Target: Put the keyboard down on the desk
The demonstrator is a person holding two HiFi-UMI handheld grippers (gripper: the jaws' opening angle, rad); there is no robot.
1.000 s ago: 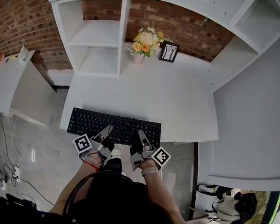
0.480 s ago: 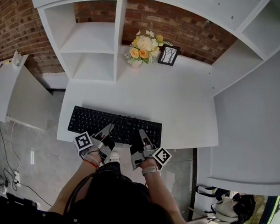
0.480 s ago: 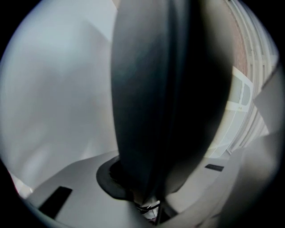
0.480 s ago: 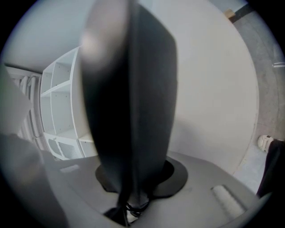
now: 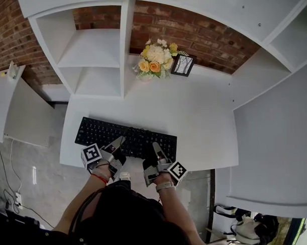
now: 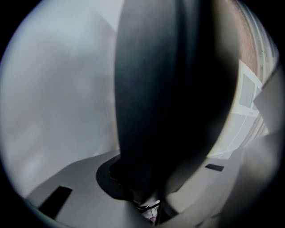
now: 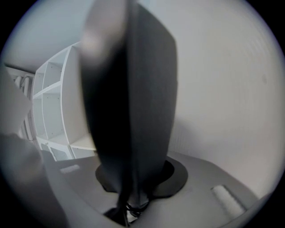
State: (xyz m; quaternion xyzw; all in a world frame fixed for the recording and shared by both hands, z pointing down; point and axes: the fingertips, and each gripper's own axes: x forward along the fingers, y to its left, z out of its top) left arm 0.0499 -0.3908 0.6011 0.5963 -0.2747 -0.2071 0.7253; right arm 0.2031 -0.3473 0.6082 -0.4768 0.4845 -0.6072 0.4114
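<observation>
The long black plastic keyboard (image 5: pixel 126 138) lies lower left of centre, along the white desk (image 5: pixel 203 117) front edge. The left gripper (image 5: pixel 117 145) jaws are opening around its near edge; the right gripper (image 5: pixel 155 147) jaws clamp that edge.

The black keyboard (image 5: pixel 125 137) lies on the white desk (image 5: pixel 193 113). The left gripper (image 5: pixel 118 146), jaws opening, and the right gripper (image 5: pixel 155 148) each have the keyboard's near edge between their jaws. Flowers (image 5: pixel 154 59) and a picture frame (image 5: pixel 183 64) stand well beyond the keyboard.
</observation>
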